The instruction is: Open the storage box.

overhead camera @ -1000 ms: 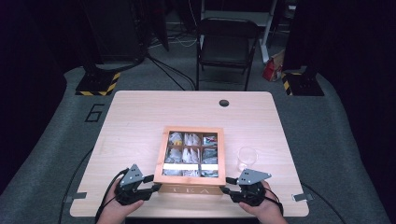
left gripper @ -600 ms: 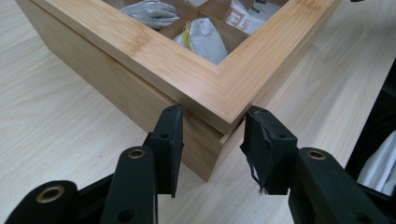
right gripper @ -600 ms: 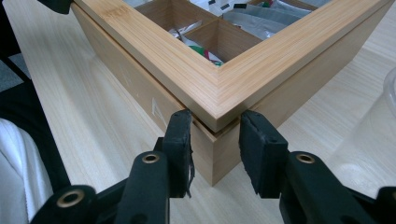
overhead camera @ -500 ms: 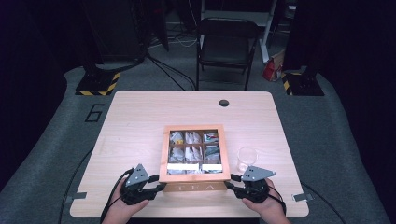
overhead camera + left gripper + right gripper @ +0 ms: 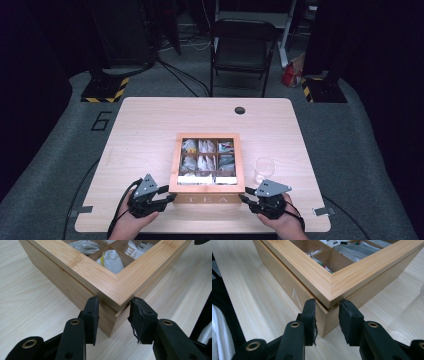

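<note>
Both hands have drawn back toward the table's (image 5: 150,125) near edge (six o'clock), and both sets of jaws have just been closing. Left gripper (image 5: 165,198) straddles the tea box's (image 5: 207,189) seven-o'clock corner, right gripper (image 5: 246,199) its five-o'clock corner, pads near but not visibly pressing the wood.
</note>
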The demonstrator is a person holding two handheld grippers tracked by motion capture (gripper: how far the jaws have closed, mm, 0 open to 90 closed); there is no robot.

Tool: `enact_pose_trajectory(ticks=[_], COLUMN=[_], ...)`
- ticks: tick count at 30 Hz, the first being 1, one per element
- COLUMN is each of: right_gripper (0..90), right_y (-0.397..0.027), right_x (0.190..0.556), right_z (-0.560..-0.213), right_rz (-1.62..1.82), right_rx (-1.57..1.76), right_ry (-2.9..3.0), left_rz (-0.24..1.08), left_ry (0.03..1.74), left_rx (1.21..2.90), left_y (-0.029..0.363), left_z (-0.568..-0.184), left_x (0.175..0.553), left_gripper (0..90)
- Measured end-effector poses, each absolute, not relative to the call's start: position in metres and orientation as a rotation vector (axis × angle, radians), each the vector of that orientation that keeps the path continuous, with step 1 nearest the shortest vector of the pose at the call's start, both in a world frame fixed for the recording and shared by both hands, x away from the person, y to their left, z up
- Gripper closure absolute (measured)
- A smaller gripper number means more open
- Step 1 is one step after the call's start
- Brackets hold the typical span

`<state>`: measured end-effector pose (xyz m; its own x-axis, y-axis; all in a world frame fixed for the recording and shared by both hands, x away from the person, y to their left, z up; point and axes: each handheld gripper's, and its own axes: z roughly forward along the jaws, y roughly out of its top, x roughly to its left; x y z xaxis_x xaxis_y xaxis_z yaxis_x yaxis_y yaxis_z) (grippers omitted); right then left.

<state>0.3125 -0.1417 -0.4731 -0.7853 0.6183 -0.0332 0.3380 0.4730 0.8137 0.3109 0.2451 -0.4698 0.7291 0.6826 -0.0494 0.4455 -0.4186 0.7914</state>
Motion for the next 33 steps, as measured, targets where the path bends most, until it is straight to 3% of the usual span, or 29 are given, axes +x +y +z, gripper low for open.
enact_pose_trajectory(ticks=[7,33], right_gripper=[66.7,60.6], right_y=[-0.142,-0.149], right_x=[0.315,0.332], right_z=[-0.47,-0.434], right_rz=[1.231,1.327], right_rx=[0.809,0.815], right_ry=[2.403,2.372], left_rz=[0.302,0.368], left_ry=[0.874,0.852], left_rx=[2.038,2.012], left_y=[0.246,0.248], left_z=[-0.467,-0.431], left_x=[0.312,0.321], left_gripper=[59.6,56.5])
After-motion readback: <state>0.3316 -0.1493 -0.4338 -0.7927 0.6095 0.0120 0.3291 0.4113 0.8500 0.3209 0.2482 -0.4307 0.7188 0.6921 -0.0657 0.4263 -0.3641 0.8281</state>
